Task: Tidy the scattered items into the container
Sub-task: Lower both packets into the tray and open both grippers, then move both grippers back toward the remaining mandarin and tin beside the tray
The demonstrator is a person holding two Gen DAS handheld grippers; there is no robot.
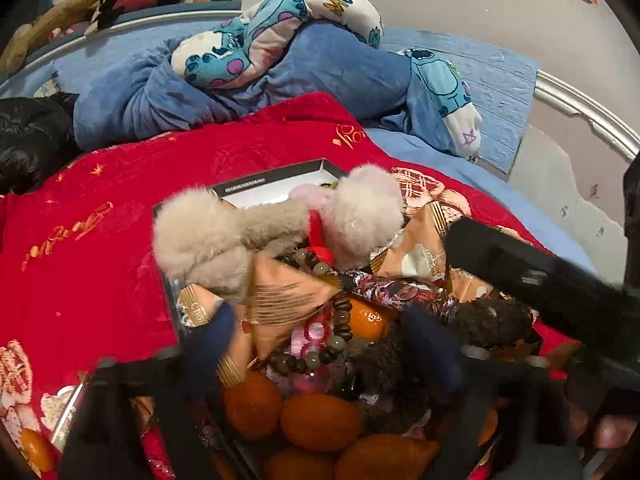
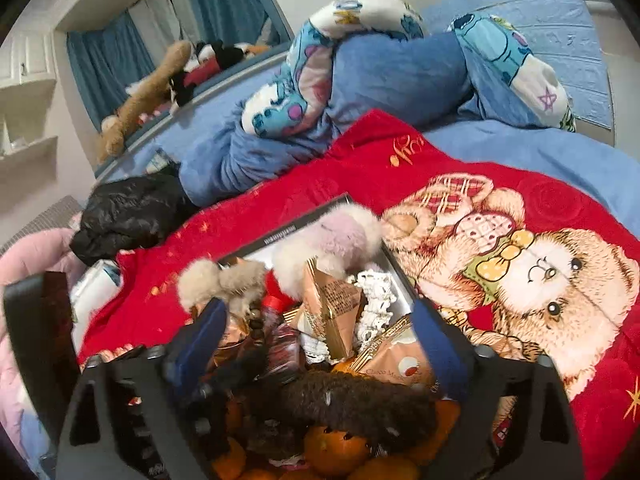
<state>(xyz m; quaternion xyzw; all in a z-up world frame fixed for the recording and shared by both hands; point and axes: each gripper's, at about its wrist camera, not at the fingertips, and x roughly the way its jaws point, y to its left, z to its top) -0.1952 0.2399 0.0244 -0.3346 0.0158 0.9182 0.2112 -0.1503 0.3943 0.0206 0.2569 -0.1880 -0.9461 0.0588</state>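
A black-rimmed box point(image 1: 276, 174) sits on a red blanket point(image 1: 92, 264) spread over a bed, and it is heaped full. On top lie a beige pompom point(image 1: 192, 236) and a pale pink pompom point(image 1: 360, 208), with a red piece between them. Below them are tan snack packets point(image 1: 288, 300), a bead bracelet point(image 1: 320, 354), a dark fuzzy scrunchie point(image 1: 492, 316) and several oranges point(image 1: 320, 420). One more orange point(image 1: 36, 450) shows at the lower left edge of the left view, outside the pile. The left gripper point(image 1: 320, 344) hovers over the heap with its jaws wide and nothing between them; its blue fingertips point(image 1: 212, 332) stand over the packets and beads. The right gripper point(image 2: 320, 344) also hangs over the box, jaws wide and empty, with the scrunchie point(image 2: 356, 400) just below and a white lace piece point(image 2: 376, 300) ahead. Beside the box, the blanket's teddy bear print point(image 2: 520, 272) shows. Behind are a blue quilt point(image 2: 392, 76) and a black jacket point(image 2: 128, 216).
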